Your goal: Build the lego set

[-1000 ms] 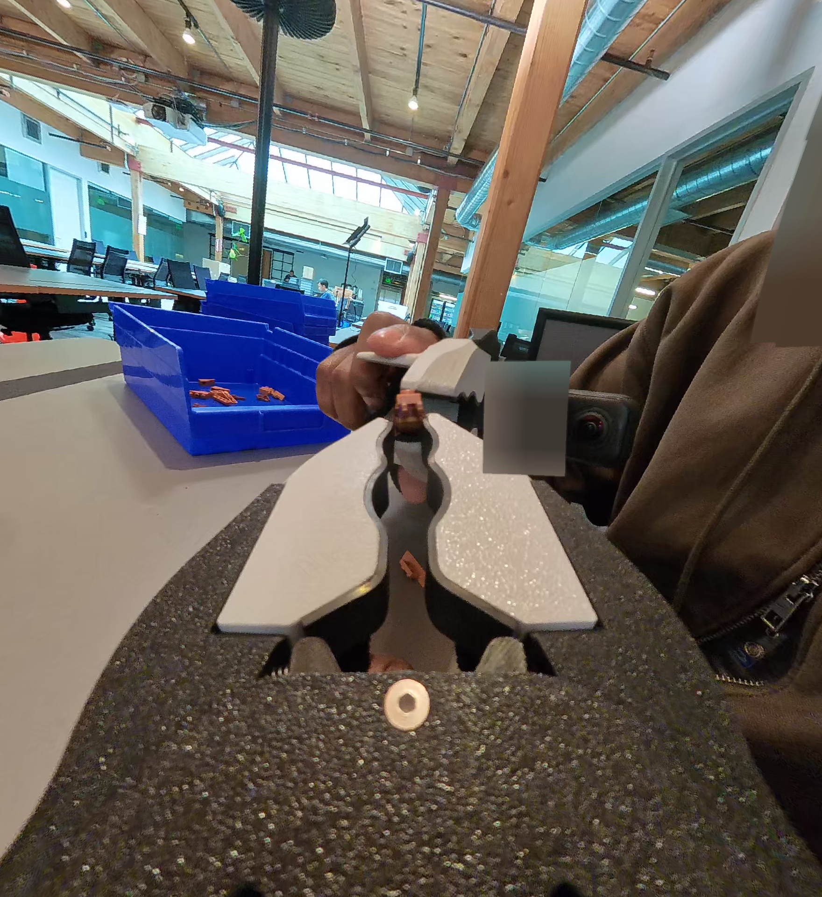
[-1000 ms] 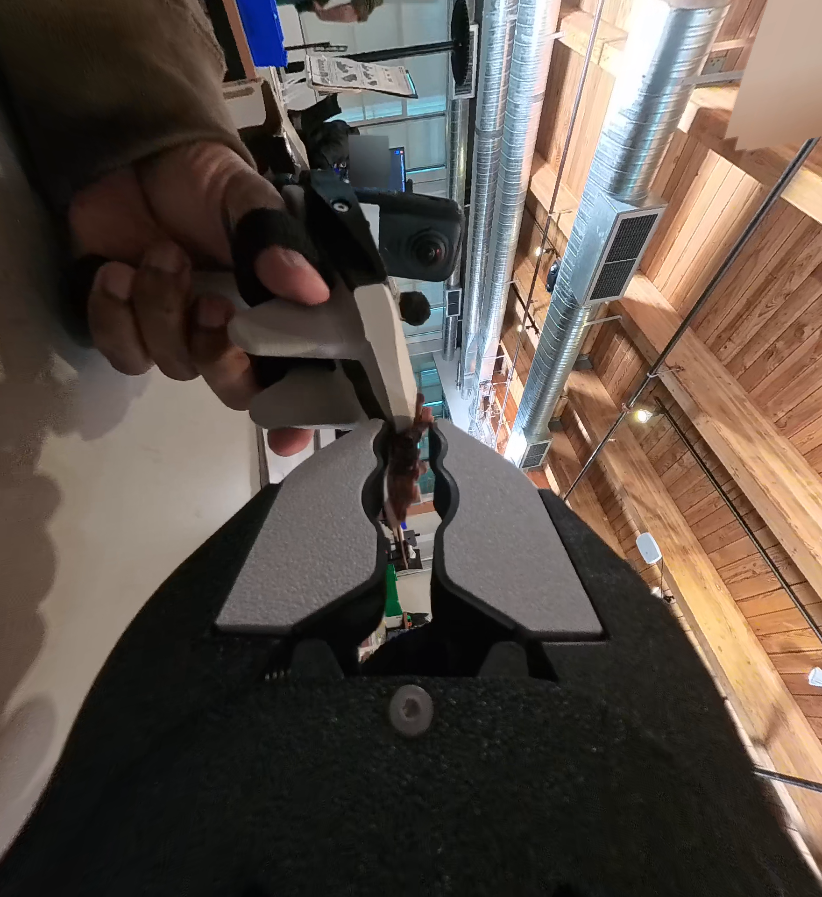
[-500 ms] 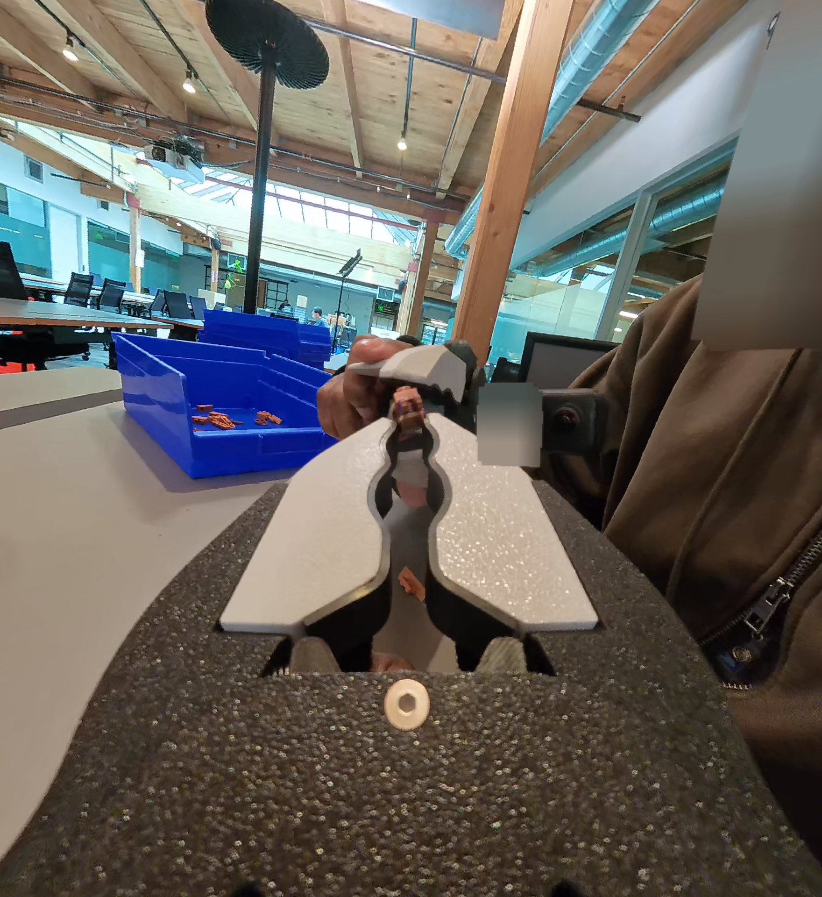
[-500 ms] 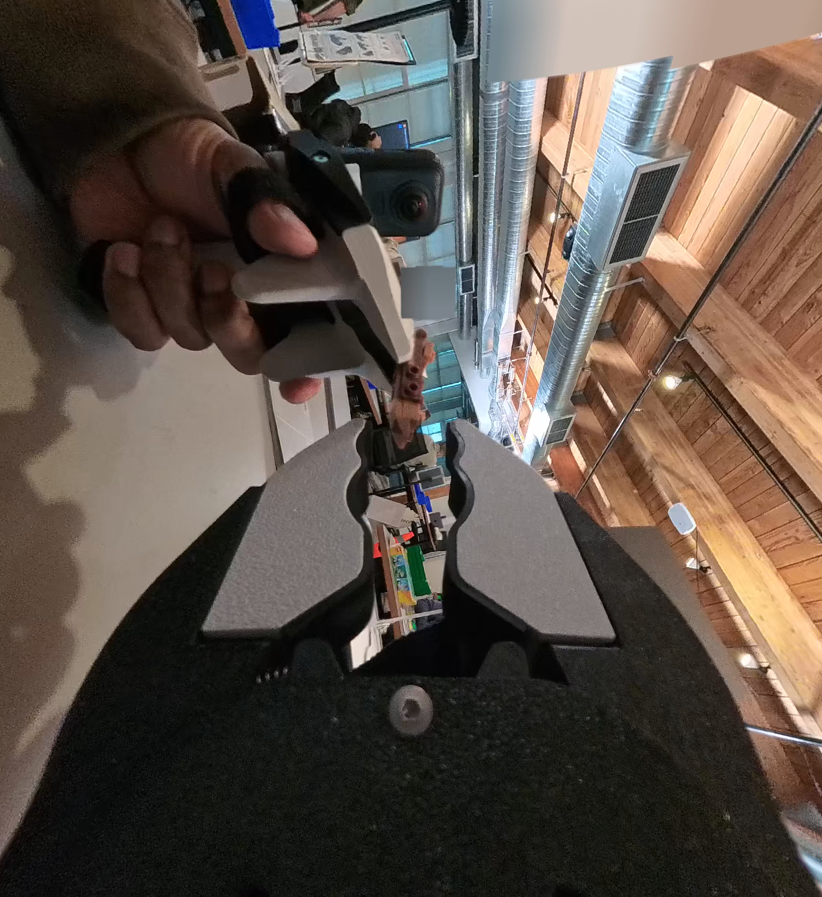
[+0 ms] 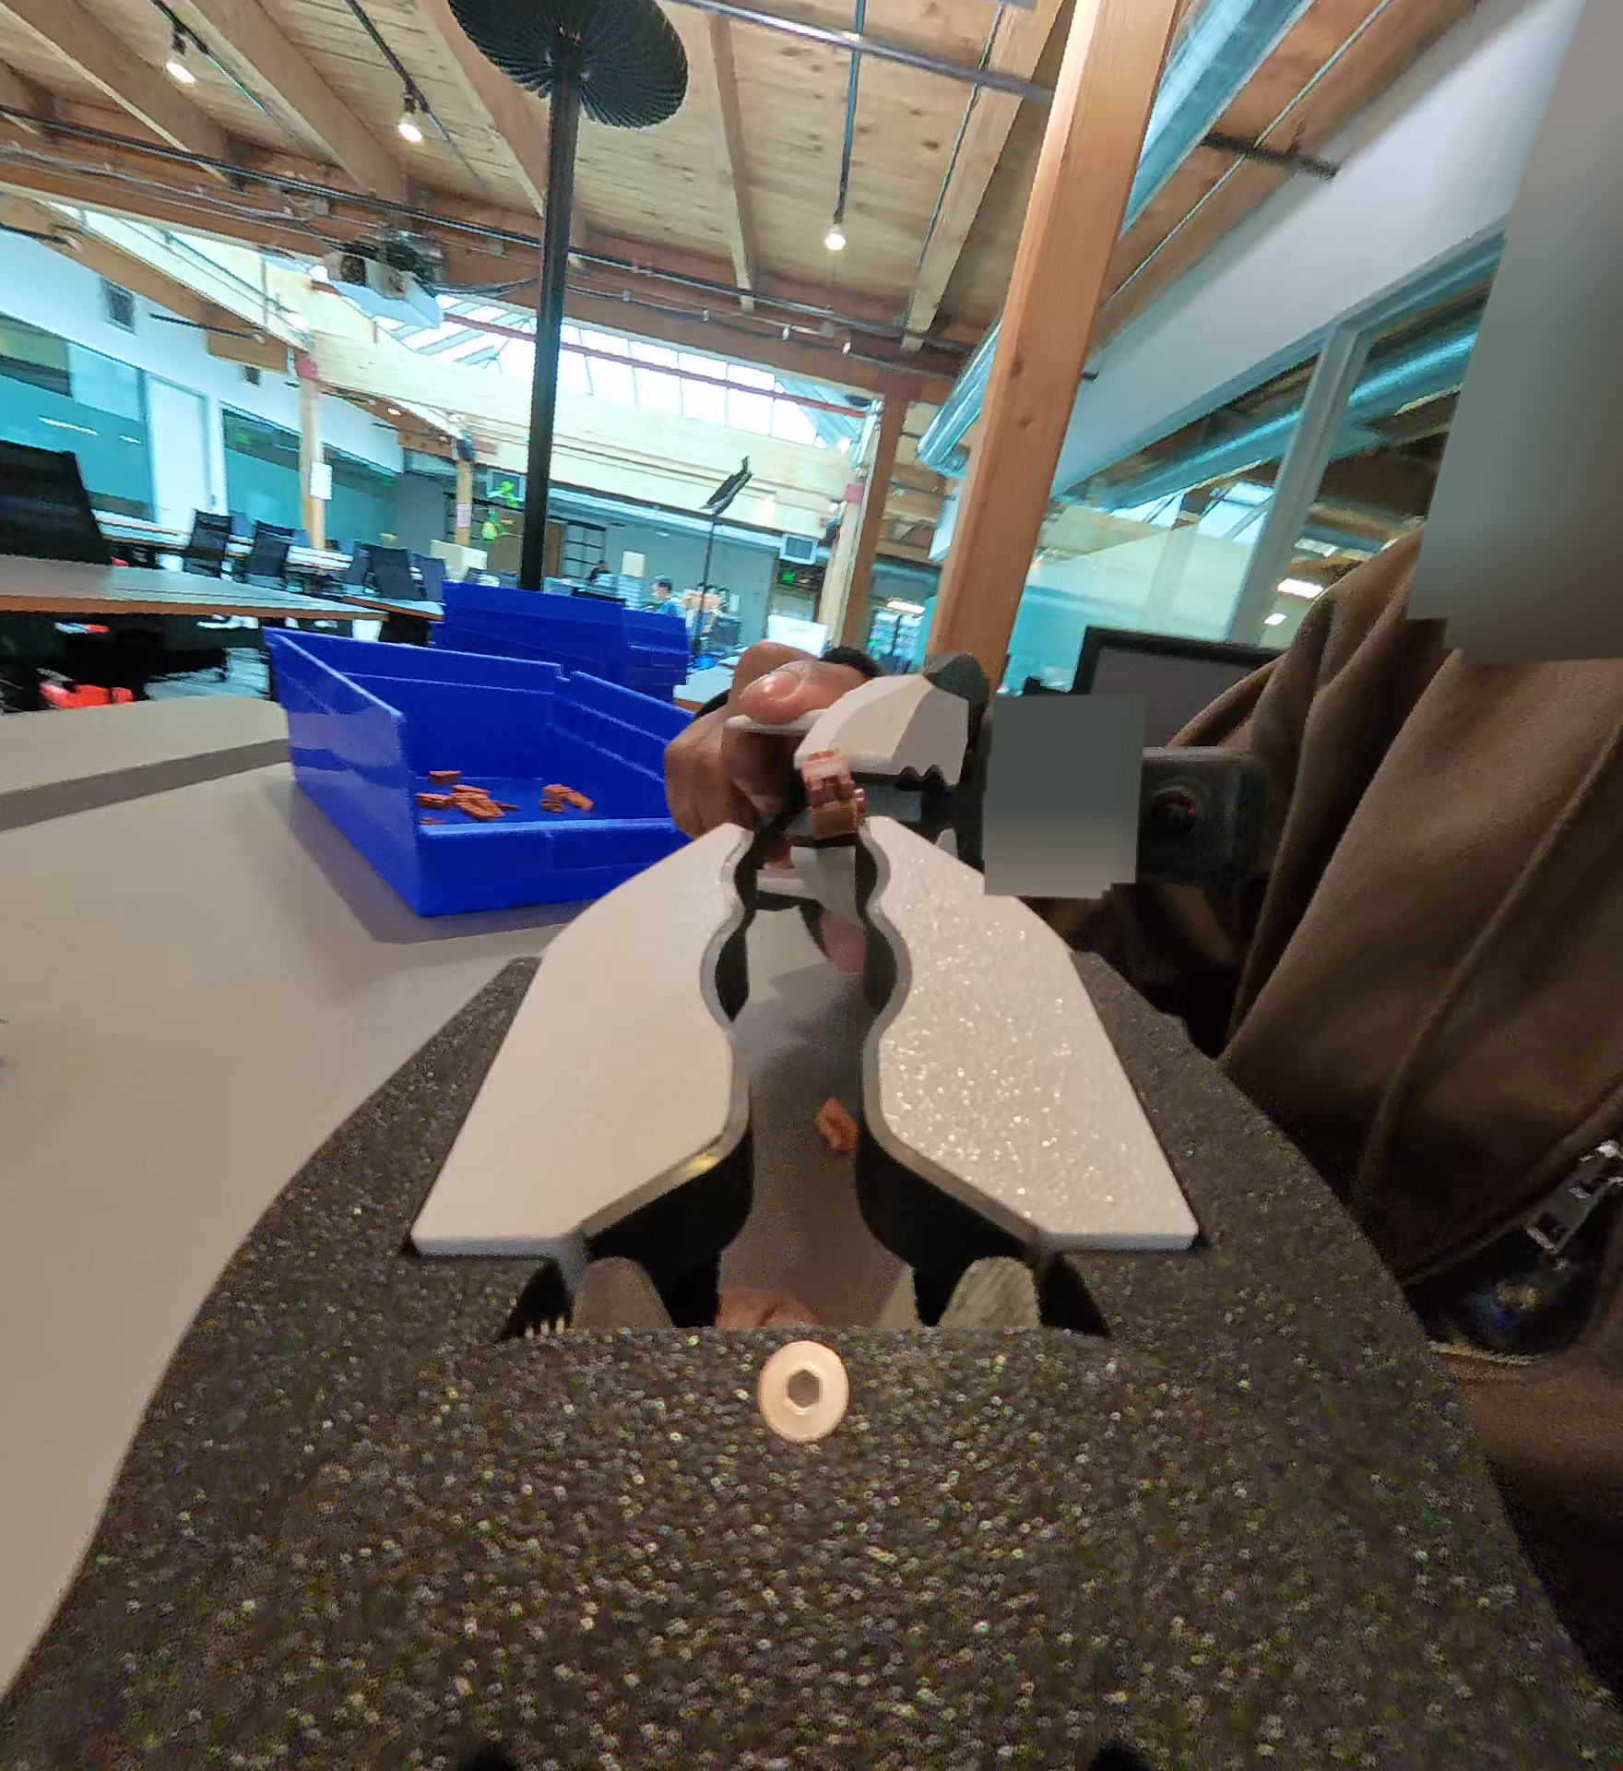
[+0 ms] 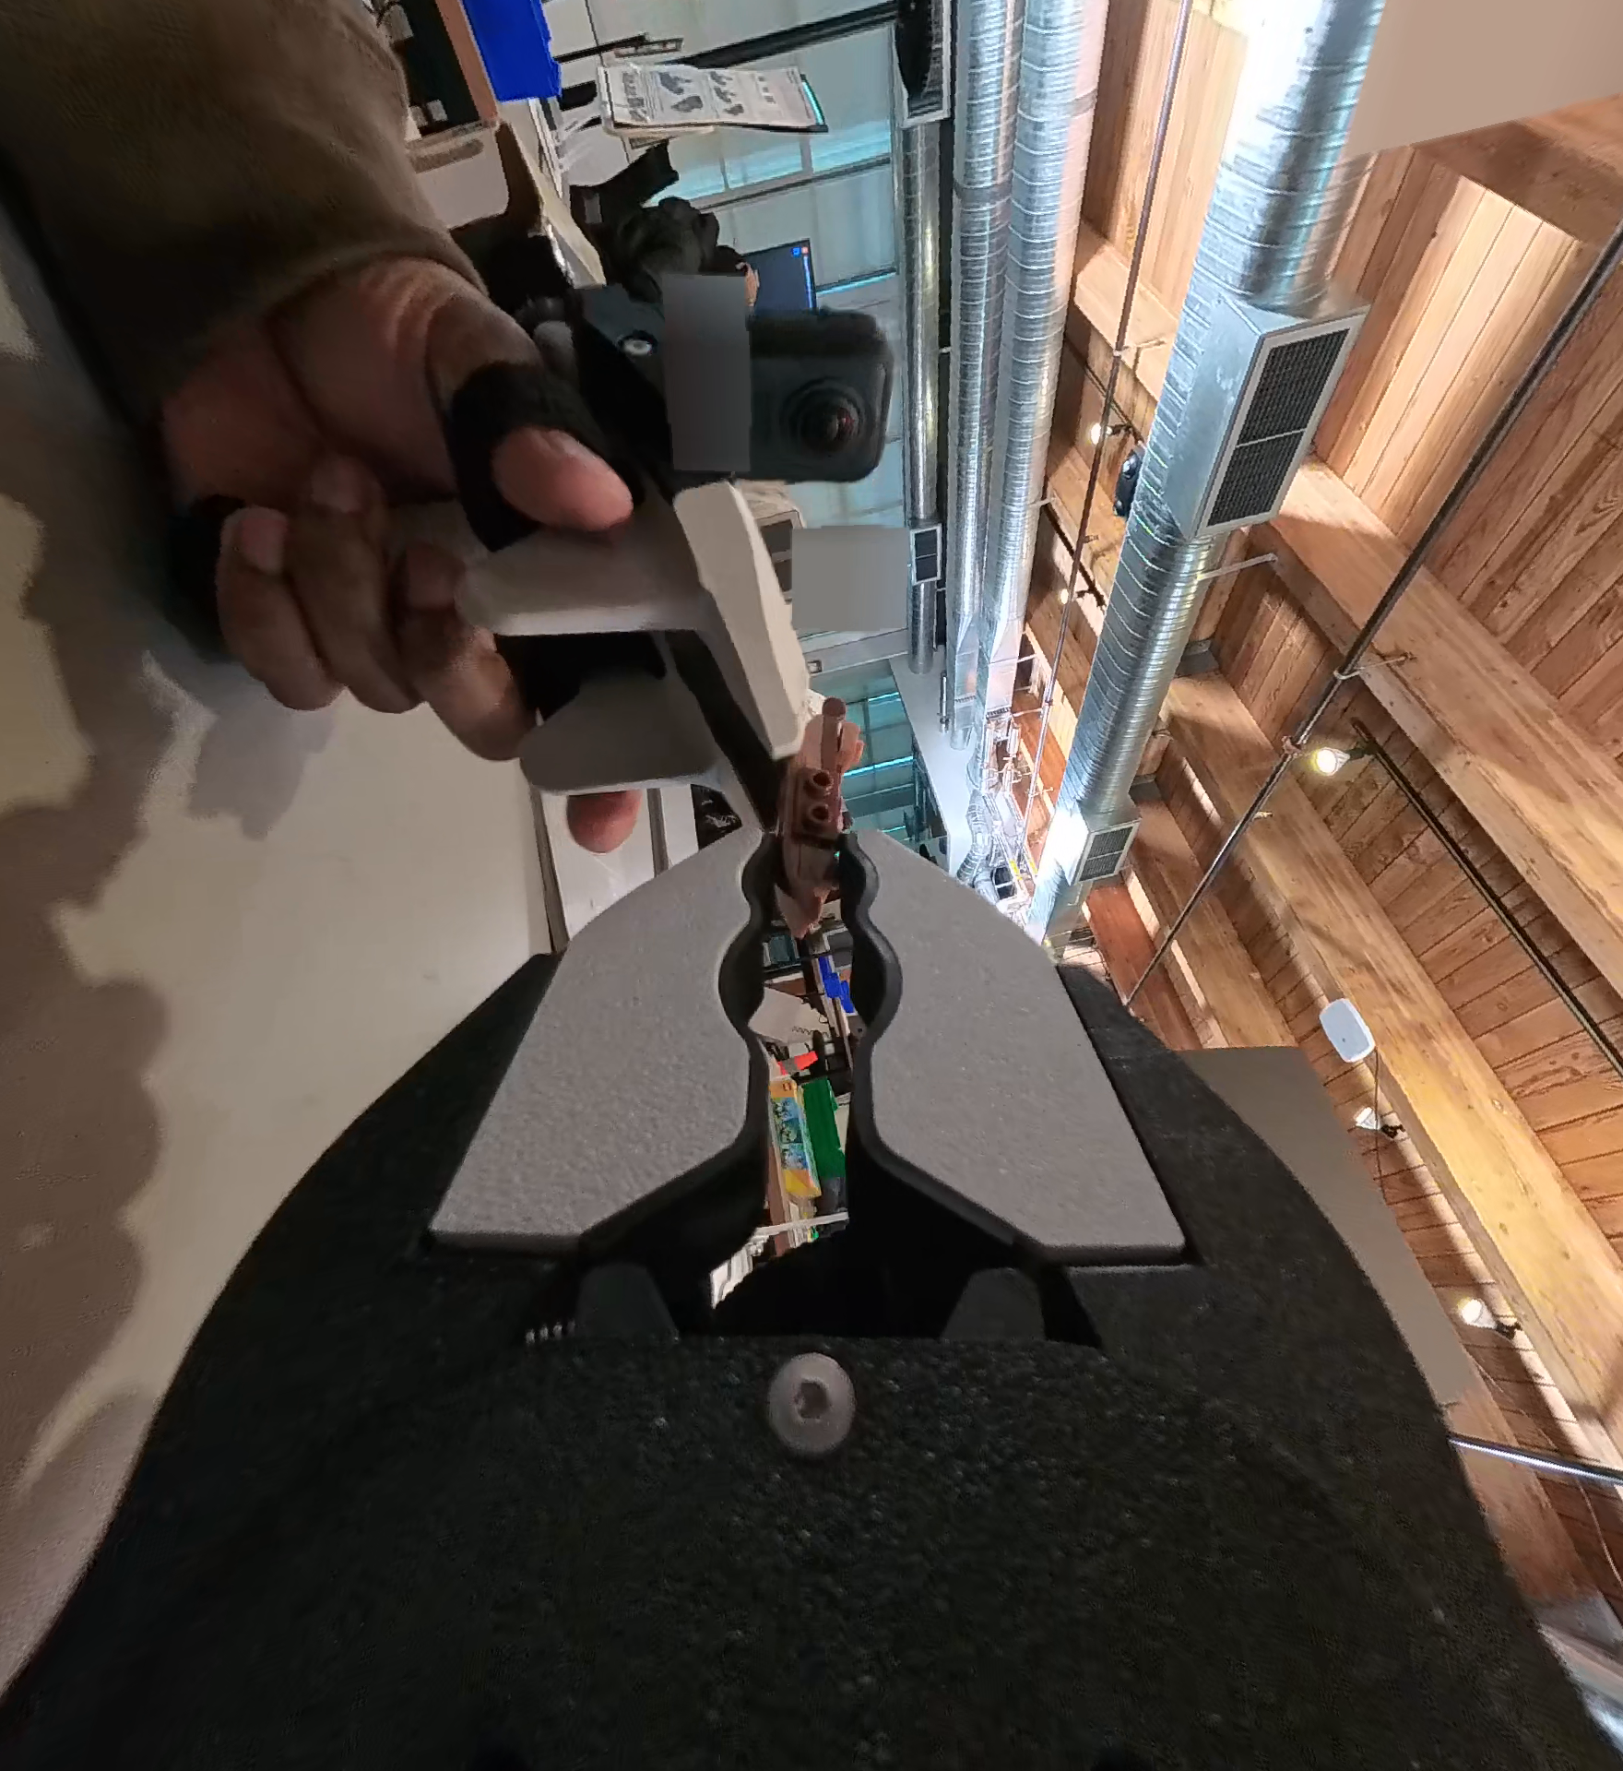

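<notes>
A small brown lego assembly (image 5: 830,803) is held in the air between both grippers, which meet tip to tip. My left gripper (image 5: 808,834) is shut on it at the very tips. In the right wrist view the assembly (image 6: 815,800) sticks out of the left gripper's pale fingers (image 6: 741,613), and its lower end sits between the tips of my right gripper (image 6: 810,848), which is closed on it. The right gripper's fingers (image 5: 884,728) face me in the left wrist view. One loose brown piece (image 5: 834,1123) lies on the grey table (image 5: 166,1006) below.
A blue bin (image 5: 357,767) holding several brown pieces (image 5: 472,803) stands on the table at the back left, with more blue bins (image 5: 559,623) stacked behind it. The person's brown jacket (image 5: 1459,958) fills the right side. Both grippers' tips are close together, under 4 cm apart.
Half a second ago my right gripper was open and drawn back from the assembly. It has now moved in and closed on it. The left gripper has kept hold.
</notes>
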Available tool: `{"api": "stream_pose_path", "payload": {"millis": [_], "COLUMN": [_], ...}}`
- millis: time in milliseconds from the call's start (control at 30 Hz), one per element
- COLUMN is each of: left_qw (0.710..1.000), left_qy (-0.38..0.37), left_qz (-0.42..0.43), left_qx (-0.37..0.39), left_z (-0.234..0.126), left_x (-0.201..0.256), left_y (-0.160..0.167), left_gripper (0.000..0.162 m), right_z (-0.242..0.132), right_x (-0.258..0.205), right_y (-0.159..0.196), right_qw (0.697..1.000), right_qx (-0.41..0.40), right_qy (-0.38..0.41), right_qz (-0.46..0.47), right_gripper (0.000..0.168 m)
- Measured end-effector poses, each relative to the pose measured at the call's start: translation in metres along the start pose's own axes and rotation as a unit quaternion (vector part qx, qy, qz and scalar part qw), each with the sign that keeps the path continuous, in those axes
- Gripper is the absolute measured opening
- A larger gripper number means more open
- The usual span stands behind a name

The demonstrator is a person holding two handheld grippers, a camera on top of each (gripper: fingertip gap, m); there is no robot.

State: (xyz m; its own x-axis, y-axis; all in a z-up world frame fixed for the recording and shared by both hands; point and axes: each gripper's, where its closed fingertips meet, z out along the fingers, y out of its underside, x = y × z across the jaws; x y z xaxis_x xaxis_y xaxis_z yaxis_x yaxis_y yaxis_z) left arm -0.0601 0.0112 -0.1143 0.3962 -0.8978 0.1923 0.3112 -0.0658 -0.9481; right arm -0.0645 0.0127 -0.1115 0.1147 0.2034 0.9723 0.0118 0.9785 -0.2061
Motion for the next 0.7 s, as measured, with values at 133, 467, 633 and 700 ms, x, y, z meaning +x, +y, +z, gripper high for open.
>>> {"api": "stream_pose_path", "payload": {"millis": [133,467,633,700], "left_qw": [0.991,0.825,0.788,0.772], "left_qy": [-0.04,-0.143,-0.142,-0.145], "left_qz": [0.127,0.494,0.543,0.562], "left_qx": [-0.033,-0.235,-0.254,-0.26], "left_z": [-0.008,-0.015,-0.011,-0.01], "left_x": [-0.001,-0.033,-0.036,-0.036], "left_y": [-0.005,0.032,0.038,0.038], "left_gripper": [0.03,0.036,0.034,0.031], "right_z": [-0.002,-0.004,-0.004,-0.004], "right_x": [-0.003,-0.031,-0.041,-0.045], "right_y": [0.003,0.026,0.027,0.027], "right_qw": [1.0,0.994,0.991,0.991], "right_qx": [0.002,-0.034,-0.036,-0.036], "right_qy": [-0.019,-0.102,-0.127,-0.132], "right_qz": [0.005,-0.006,0.001,0.0], "right_gripper": [0.012,0.012,0.012,0.012]}}
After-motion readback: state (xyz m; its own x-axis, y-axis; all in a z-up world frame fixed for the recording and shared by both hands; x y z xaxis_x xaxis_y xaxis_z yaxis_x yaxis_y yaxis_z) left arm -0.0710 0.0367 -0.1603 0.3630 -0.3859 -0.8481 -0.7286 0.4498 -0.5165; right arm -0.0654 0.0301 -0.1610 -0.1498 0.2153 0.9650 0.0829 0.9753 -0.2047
